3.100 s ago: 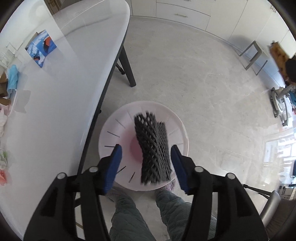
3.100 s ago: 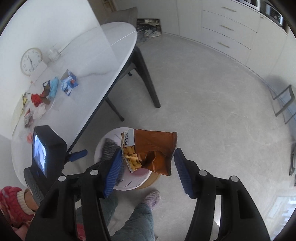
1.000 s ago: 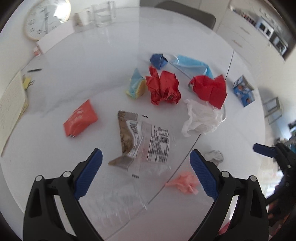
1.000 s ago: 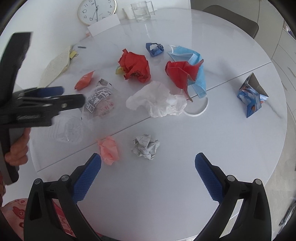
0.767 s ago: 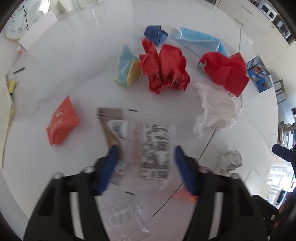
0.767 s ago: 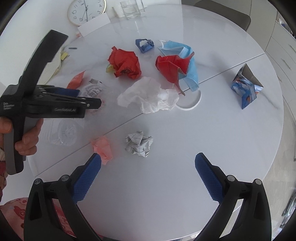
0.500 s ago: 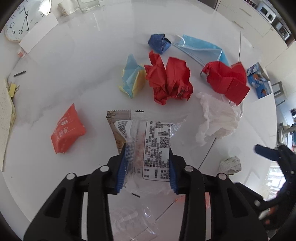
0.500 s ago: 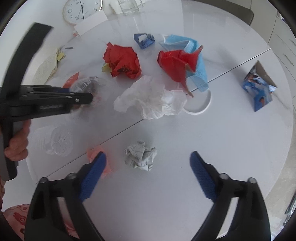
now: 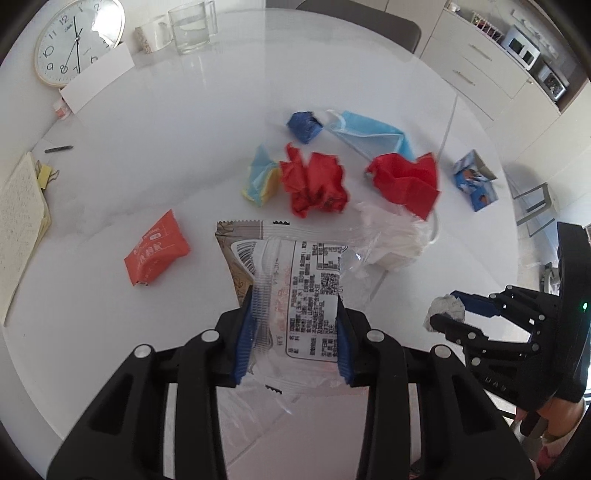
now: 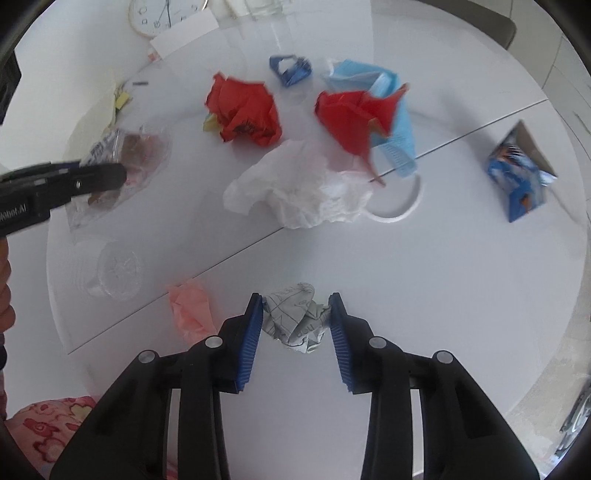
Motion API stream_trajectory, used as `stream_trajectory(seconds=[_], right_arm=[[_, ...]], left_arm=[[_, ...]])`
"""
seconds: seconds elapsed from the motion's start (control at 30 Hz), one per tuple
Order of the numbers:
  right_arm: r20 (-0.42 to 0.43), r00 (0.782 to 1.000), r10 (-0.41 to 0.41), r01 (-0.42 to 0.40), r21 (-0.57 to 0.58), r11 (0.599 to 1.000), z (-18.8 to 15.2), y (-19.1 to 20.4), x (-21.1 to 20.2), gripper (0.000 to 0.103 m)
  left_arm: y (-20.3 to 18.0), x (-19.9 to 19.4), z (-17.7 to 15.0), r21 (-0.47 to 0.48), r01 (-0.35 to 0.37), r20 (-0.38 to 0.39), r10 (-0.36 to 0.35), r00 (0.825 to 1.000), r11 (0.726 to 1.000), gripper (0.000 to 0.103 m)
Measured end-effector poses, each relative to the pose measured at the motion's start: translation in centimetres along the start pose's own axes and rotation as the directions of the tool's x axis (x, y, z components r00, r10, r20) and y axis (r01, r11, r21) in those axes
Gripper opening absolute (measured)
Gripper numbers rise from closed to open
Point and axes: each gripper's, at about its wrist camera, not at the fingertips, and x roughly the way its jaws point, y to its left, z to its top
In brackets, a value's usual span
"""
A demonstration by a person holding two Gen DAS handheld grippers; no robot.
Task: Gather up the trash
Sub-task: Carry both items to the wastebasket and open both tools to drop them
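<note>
My left gripper (image 9: 295, 325) is shut on a clear printed snack wrapper (image 9: 299, 291) and holds it just above the white table (image 9: 166, 155). My right gripper (image 10: 295, 314) is closed around a crumpled grey paper ball (image 10: 295, 317) near the table's front edge; both pads touch it. The right gripper and the paper ball (image 9: 445, 312) also show in the left wrist view. The left gripper with the wrapper (image 10: 122, 155) shows at the left of the right wrist view.
Loose trash lies on the table: two crumpled red papers (image 10: 245, 110) (image 10: 354, 114), a white tissue (image 10: 299, 188), a blue face mask (image 10: 391, 110), a blue carton (image 10: 521, 177), an orange packet (image 9: 157, 251), a pink scrap (image 10: 190, 310) and a clear plastic lid (image 10: 110, 269). A clock (image 9: 74, 37) and a glass (image 9: 192, 29) stand at the back.
Both grippers came from the bin back over the table. The left gripper closed on the snack wrapper and lifted it. The right gripper moved down and closed around the paper ball.
</note>
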Motion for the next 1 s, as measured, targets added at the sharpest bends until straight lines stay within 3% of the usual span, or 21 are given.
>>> stream_trajectory(seconds=[0.2, 0.37, 0.63, 0.77, 0.83, 0.9, 1.0], right_arm=[[0.076, 0.997, -0.026, 0.020, 0.077, 0.997, -3.3, -5.7, -5.9, 0.037], [0.092, 0.993, -0.074, 0.061, 0.136, 0.989, -8.3, -12.5, -9.9, 0.037], [0.054, 0.997, -0.059, 0.053, 0.099, 0.994, -13.2, -20.4, -10.3, 0.038], [0.026, 0.999, -0.028, 0.027, 0.036, 0.999, -13.9, -22.7, -8.9, 0.039], [0.007, 1.000, -0.019, 0.019, 0.000, 1.000, -13.9, -23.4, -8.1, 0.047], [0.001, 1.000, -0.027, 0.027, -0.022, 0.999, -14.2, -24.1, -8.1, 0.068], [0.026, 0.999, -0.043, 0.044, -0.033, 0.998, -14.7, -25.5, -9.4, 0.082]], left_arm=[[-7.2, -1.9, -1.1, 0.101, 0.062, 0.043, -0.067, 0.997, 0.993, 0.036], [-15.0, -2.9, -2.3, 0.183, 0.128, 0.041, -0.137, 0.990, 0.975, 0.036], [-26.3, -2.0, -3.6, 0.187, 0.179, -0.007, -0.181, 0.983, 0.966, 0.036], [-30.4, -1.4, -4.3, 0.172, 0.158, -0.014, -0.158, 0.987, 0.972, 0.036], [-32.0, -1.1, -4.9, 0.161, 0.148, -0.016, -0.147, 0.989, 0.976, 0.036], [-33.2, -0.7, -5.2, 0.142, 0.138, -0.024, -0.136, 0.990, 0.980, 0.036], [-34.6, 0.2, -5.9, 0.121, 0.128, -0.043, -0.123, 0.991, 0.984, 0.036]])
